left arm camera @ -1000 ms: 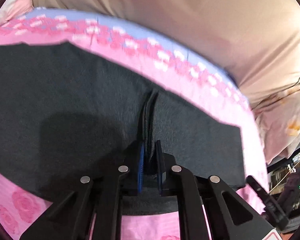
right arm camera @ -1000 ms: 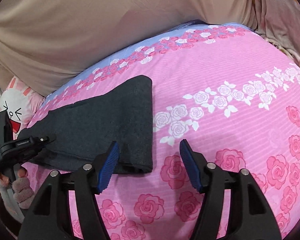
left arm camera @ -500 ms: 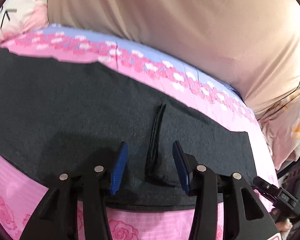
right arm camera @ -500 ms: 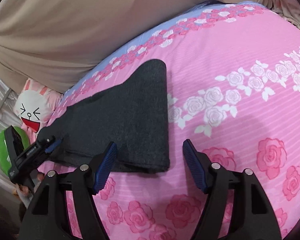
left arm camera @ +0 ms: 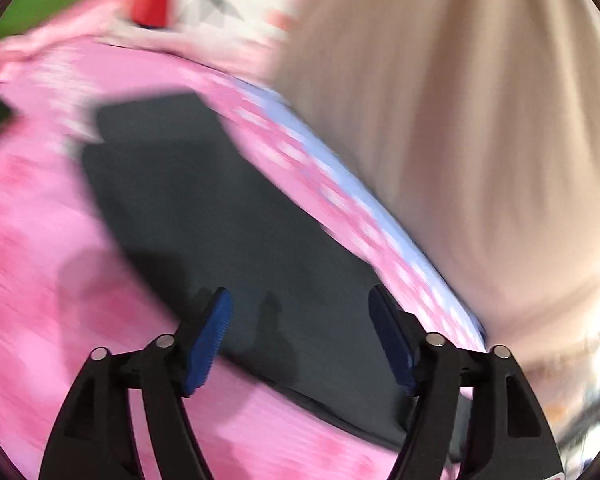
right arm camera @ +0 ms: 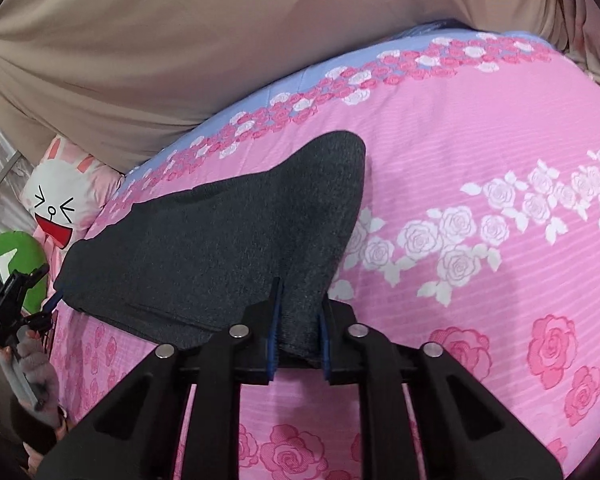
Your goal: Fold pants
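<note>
Green plush (right arm camera: 14,258) and a white cartoon pillow (right arm camera: 60,208) crowd the far left, off the end of the bed. Just below them the left gripper (right arm camera: 18,292) shows small in the right wrist view, at the left end of the pants (right arm camera: 220,248). Its own view is badly blurred, but the left gripper (left arm camera: 300,338) has its blue pads (left arm camera: 208,344) spread wide apart, holding nothing, over the near edge of the pants (left arm camera: 228,216). That dark grey cloth lies flat on the pink sheet (left arm camera: 32,248), running as a long strip from upper left to lower right; its far edge sits close to the lilac border (left arm camera: 364,196) and the beige curtain (left arm camera: 460,120) behind.

Farther right, the right gripper (right arm camera: 299,330) is clamped on the pants' right end, a bunched fold pinched between its pads and raised a little off the sheet (right arm camera: 480,152). The right edge of the cloth curves up from the grip to a rounded corner. Beyond that edge the rose-printed sheet stretches bare to the right and toward the near side, with the curtain (right arm camera: 180,60) closing in only along the back.
</note>
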